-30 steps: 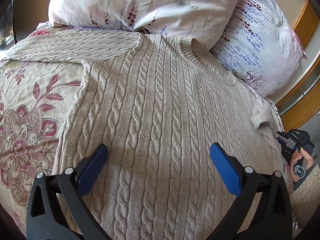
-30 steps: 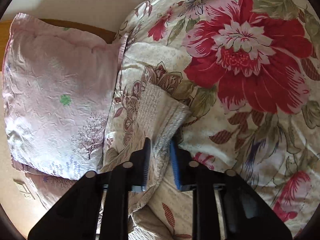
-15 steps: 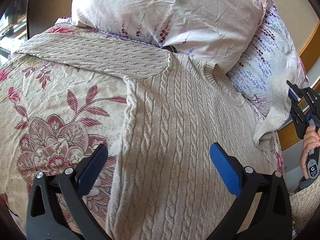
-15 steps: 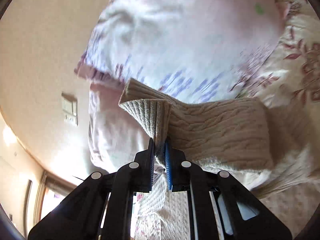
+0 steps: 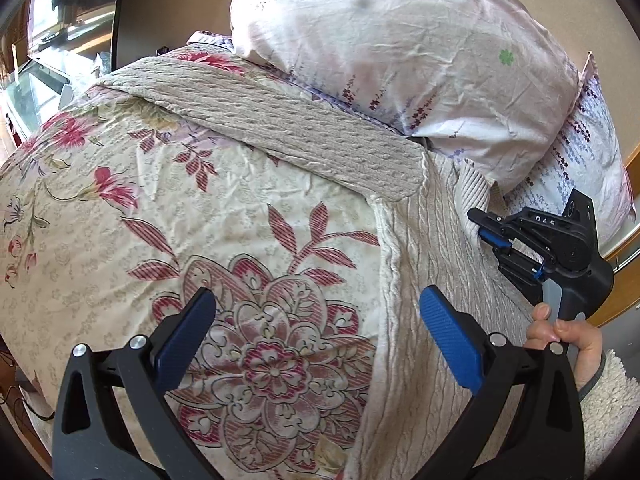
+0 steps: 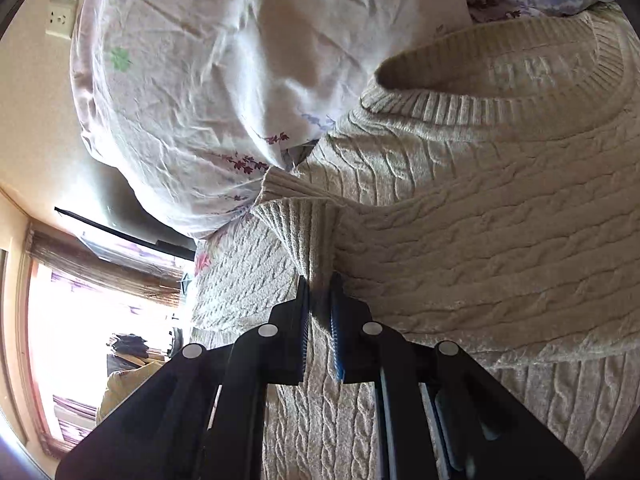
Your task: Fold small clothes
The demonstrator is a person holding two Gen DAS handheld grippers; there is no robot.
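A beige cable-knit sweater (image 5: 420, 248) lies on the floral bed cover (image 5: 120, 208), its collar toward the pillows. One sleeve (image 5: 280, 120) stretches out flat to the upper left. My left gripper (image 5: 318, 332) hangs open over the cover, beside the sweater's left edge, with nothing between its blue pads. At the right a hand (image 5: 560, 332) holds my right gripper (image 5: 486, 236) over the sweater near the collar. In the right wrist view the right gripper (image 6: 320, 292) is shut on the other sleeve's ribbed cuff (image 6: 308, 240), lifted over the sweater's body (image 6: 500, 260) below the collar (image 6: 500, 108).
A pink pillow (image 5: 400, 40) and a blue-flowered pillow (image 5: 584, 160) press against the sweater's collar end. A wooden bed frame (image 5: 624, 248) runs along the right. A dark-framed panel (image 5: 116, 8) and a bright window (image 6: 80, 300) stand beyond the bed.
The right gripper has swung the cuff from the bed's side up and over the sweater's body, rolling as it went. The left gripper has slid left, off the sweater and over the cover.
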